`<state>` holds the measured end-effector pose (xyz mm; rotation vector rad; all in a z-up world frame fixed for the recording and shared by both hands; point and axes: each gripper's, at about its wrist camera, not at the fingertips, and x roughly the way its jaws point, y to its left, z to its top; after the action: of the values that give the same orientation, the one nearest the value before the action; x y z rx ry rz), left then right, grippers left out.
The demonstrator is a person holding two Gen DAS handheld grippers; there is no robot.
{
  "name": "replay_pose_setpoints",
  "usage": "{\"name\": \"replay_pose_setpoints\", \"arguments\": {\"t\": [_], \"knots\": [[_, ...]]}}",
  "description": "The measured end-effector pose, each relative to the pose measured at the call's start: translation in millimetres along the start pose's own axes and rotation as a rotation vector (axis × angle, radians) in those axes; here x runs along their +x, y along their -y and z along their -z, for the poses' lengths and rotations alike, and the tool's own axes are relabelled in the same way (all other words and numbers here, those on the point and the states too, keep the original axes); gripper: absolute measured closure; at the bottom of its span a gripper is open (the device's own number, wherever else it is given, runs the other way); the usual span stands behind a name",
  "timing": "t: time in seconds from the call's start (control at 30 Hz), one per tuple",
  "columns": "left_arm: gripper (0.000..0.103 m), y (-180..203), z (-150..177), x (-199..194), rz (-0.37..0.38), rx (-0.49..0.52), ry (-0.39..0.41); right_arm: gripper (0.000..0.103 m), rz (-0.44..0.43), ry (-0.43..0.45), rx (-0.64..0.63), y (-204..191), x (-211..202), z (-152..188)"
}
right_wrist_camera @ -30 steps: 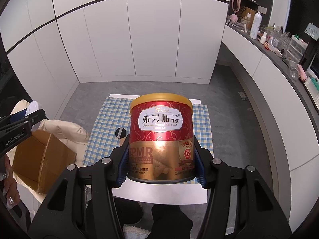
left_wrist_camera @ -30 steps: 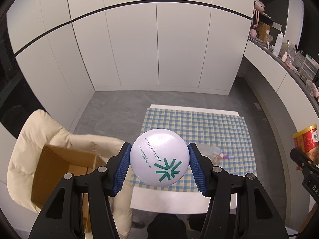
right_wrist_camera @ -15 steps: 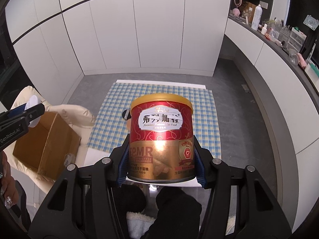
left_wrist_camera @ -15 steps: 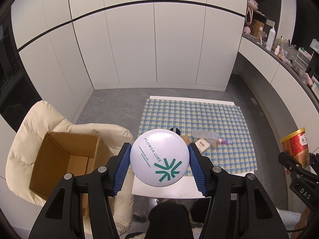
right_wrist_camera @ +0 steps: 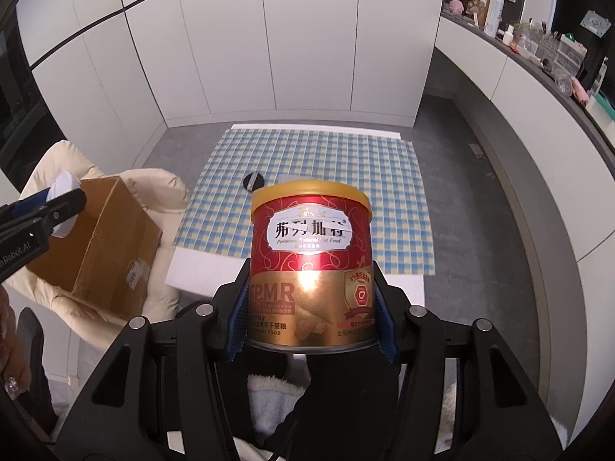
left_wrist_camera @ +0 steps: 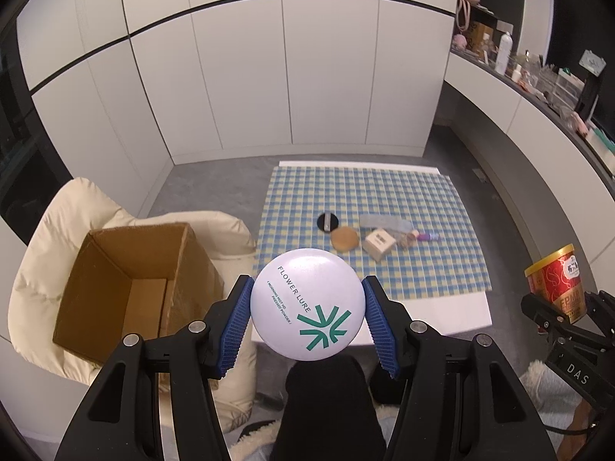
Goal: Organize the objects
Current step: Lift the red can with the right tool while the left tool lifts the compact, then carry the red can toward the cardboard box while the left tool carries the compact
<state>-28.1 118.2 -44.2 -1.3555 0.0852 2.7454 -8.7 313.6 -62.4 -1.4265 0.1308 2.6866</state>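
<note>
Between the left fingers [left_wrist_camera: 238, 322] a white compact [left_wrist_camera: 307, 303] sits clamped, the right fingers [right_wrist_camera: 239, 322] pinching a cat-food can [right_wrist_camera: 311, 265], both presumably bound for the cardboard box [left_wrist_camera: 130, 269].

Cardboard box [left_wrist_camera: 130, 269] mouth open; small items [left_wrist_camera: 369, 236] crowd cloth [left_wrist_camera: 384, 192] centre.

Glossy white plastic compact [left_wrist_camera: 307, 303], shiny metallic can [right_wrist_camera: 311, 265], matt corrugated cardboard box [left_wrist_camera: 130, 269], checked cloth [left_wrist_camera: 365, 199]
</note>
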Motion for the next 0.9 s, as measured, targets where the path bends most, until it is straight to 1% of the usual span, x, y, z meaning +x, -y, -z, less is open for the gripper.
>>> {"name": "replay_pose_setpoints", "arguments": {"t": [0.23, 0.63, 0.9], "knots": [[0.046, 3.3, 22.1, 1.4, 0.038, 0.009, -0.045, 0.047, -0.012, -0.019, 0.002, -2.4, -5.7, 28.4], [0.045, 2.0, 56.1, -3.3, 0.042, 0.043, -0.058, 0.047, -0.034, -0.036, -0.003, -3.6, -17.8, 62.0], [0.046, -1.9, 68.4, -1.4, 0.056, 0.043, -0.081, 0.047, -0.051, -0.059, -0.009, -2.4, -22.2, 85.4]]}}
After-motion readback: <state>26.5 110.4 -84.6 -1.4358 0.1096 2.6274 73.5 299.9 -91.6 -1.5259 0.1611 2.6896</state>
